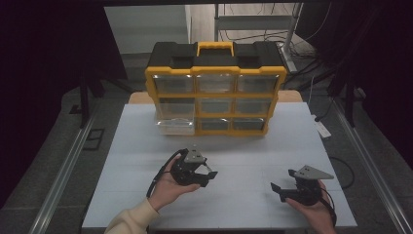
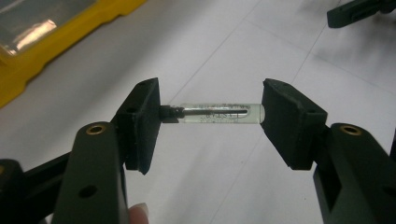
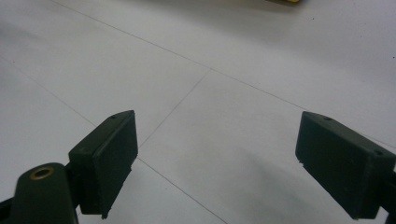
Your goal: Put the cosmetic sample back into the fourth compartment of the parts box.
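dim room, white table. yellow drawer cabinet at rear, bottom-left drawer pulled out. left gripper clamped endwise on clear vial, lifted off table; keep level, steady grip, carry twd open drawer. right gripper open, empty, idle.

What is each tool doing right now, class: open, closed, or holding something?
Left tool: closed on a small clear tube, gripped end to end.
Right tool: open, nothing between its jaws.
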`<control>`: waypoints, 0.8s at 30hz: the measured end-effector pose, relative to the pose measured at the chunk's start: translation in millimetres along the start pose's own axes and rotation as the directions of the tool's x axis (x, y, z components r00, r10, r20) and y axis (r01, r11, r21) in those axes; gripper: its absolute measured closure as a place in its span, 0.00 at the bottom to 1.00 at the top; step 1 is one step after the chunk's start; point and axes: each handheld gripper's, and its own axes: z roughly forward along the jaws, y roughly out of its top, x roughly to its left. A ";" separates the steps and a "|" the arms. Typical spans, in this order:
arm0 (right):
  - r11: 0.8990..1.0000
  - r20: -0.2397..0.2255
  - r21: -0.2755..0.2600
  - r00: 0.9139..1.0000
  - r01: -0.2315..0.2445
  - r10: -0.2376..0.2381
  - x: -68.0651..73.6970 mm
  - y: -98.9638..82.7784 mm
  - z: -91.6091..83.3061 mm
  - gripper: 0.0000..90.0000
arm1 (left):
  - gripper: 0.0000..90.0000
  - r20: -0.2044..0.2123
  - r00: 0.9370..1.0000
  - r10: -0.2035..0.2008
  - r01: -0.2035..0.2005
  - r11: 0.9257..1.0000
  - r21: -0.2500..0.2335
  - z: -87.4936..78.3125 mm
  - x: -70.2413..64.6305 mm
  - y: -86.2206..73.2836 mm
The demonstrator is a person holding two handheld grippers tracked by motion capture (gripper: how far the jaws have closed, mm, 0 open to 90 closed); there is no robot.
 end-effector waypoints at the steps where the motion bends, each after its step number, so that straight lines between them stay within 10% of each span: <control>1: 1.000 0.000 0.000 1.000 0.000 0.000 0.0 0.0 0.0 0.15 | 0.44 0.000 1.000 0.000 0.000 1.000 0.000 0.0 0.0 0.0; 24: 1.000 0.000 0.001 1.000 -0.001 0.001 -0.1 0.2 0.3 0.15 | 0.44 0.006 1.000 -0.001 0.002 0.995 -0.104 -31.1 9.1 16.7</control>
